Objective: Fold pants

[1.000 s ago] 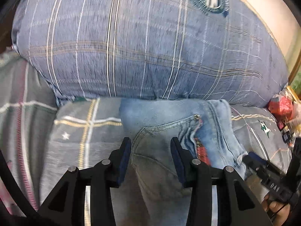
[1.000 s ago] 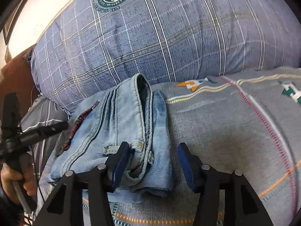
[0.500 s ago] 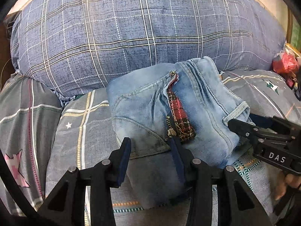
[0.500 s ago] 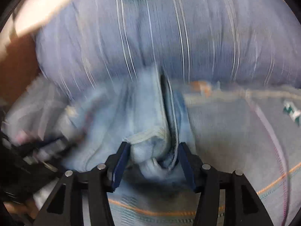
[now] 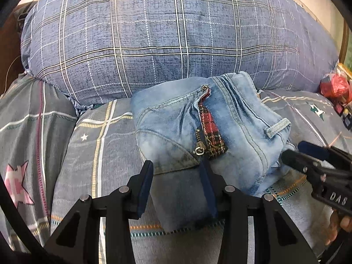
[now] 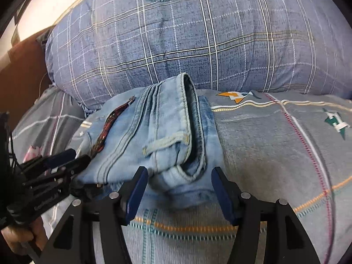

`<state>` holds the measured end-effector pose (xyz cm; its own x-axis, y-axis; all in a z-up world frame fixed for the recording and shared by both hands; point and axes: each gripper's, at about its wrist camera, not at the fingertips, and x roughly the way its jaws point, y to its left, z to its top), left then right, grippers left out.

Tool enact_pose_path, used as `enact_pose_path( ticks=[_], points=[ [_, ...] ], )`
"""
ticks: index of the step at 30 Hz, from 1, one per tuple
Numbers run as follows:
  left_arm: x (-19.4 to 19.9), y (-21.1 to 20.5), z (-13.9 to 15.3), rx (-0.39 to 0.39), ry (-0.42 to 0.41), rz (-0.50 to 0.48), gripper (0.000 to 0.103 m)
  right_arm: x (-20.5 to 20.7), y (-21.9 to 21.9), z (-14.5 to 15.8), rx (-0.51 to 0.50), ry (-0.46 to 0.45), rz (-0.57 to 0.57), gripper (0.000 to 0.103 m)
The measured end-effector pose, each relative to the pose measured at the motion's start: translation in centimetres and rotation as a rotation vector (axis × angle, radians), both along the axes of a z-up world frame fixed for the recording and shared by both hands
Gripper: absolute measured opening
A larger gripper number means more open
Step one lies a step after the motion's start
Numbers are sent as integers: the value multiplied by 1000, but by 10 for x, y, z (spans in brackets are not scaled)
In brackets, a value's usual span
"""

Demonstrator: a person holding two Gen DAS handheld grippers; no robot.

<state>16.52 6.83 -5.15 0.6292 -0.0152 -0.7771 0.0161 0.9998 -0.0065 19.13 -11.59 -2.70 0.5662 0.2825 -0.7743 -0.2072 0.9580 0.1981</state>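
Note:
Light-blue jeans [image 5: 176, 127] lie folded into a thick bundle on the bed, zip and red tartan lining facing up. My left gripper [image 5: 178, 187] is open over the bundle's near edge. The lowest flat layer lies between its fingers, and the pads do not squeeze it. From the right wrist view the jeans [image 6: 158, 127] show their waistband end and a belt loop. My right gripper [image 6: 179, 189] straddles that end with its jaws opening and its pads standing off the denim. Each gripper shows in the other's view: the right gripper [image 5: 294, 151], the left gripper [image 6: 80, 157].
A big blue plaid pillow [image 5: 154, 44] rises right behind the jeans and blocks the far side. The grey plaid bedcover [image 6: 275, 154] spreads to both sides. Red packets [image 5: 334, 85] sit at the far right edge. A hand [image 6: 33, 237] holds the left gripper's handle.
The left gripper has drawn back from over the jeans, so the whole bundle now shows. The right gripper's jaws have widened around the waistband end.

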Motion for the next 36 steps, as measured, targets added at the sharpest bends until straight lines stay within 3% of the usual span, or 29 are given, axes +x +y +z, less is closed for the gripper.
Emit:
enact_pose_path(
  ticks=[8, 16, 18, 21, 23, 28, 36],
  points=[
    [-16, -5, 9, 11, 0, -12, 45, -21, 5, 6, -18, -3, 4, 64],
    [-18, -8, 7, 20, 24, -7, 45, -4, 8, 31, 47, -96, -41, 69],
    [-17, -9, 6, 21, 27, -9, 45, 7, 11, 22, 25, -53, -47, 69],
    [-18, -7, 5, 10, 32, -18, 46, 18, 16, -9, -122, 60, -63, 71],
    [-20, -6, 6, 10, 30, -22, 46, 11, 12, -9, -95, 19, -72, 72],
    [-23, -4, 10, 6, 22, -22, 46, -2, 2, 4, -23, 20, -113, 72],
    [-36, -7, 20, 7, 12, -38, 46, -22, -7, 18, 8, 18, -121, 72]
  ],
)
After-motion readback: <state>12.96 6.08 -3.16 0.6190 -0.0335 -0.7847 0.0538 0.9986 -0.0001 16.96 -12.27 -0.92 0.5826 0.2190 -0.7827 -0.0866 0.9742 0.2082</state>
